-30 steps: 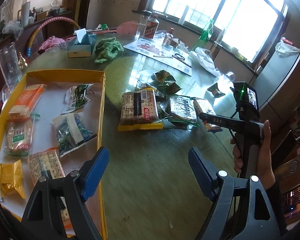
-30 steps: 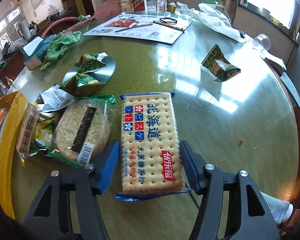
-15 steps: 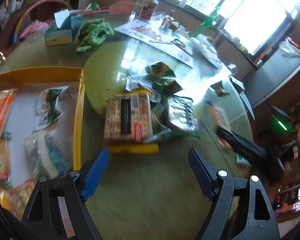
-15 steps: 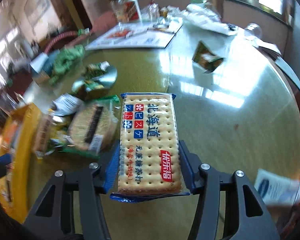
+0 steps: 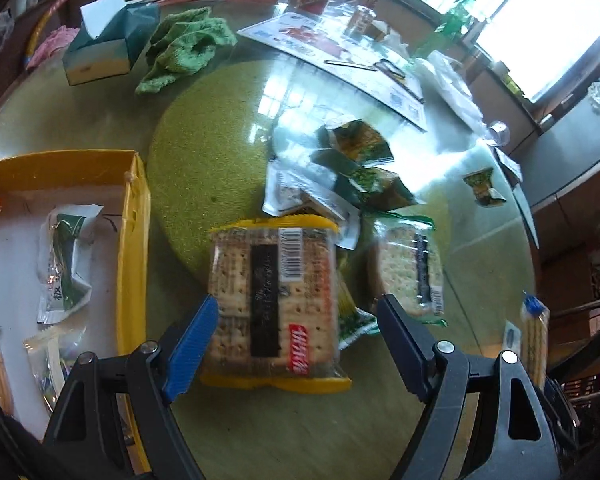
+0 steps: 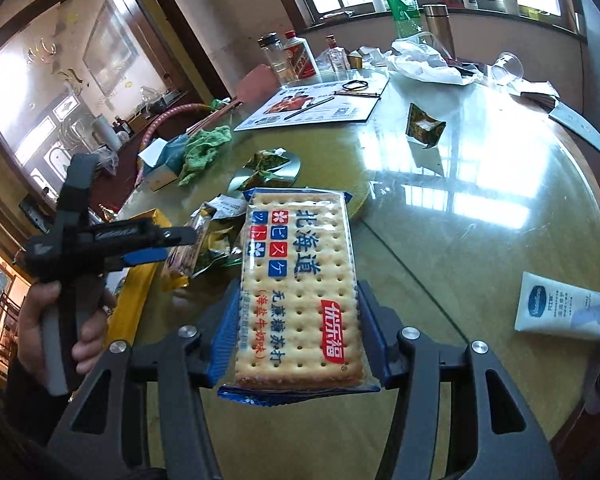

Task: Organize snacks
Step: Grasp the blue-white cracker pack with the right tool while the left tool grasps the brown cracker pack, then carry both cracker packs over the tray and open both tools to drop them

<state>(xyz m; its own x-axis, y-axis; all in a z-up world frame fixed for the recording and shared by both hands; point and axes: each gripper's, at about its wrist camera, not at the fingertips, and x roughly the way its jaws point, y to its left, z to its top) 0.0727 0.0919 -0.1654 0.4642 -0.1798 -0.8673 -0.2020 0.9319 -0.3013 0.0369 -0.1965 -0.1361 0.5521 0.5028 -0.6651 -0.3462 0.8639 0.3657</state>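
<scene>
On the glossy round table, the yellow-edged cracker pack is straddled by the left gripper, jaws apart, and should be centred before closing, while the blue-edged cracker pack is clamped aloft in the right gripper.

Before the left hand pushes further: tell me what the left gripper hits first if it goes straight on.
Probably the yellow cracker pack, lying on the table between the left gripper's open jaws; depth is uncertain.
</scene>
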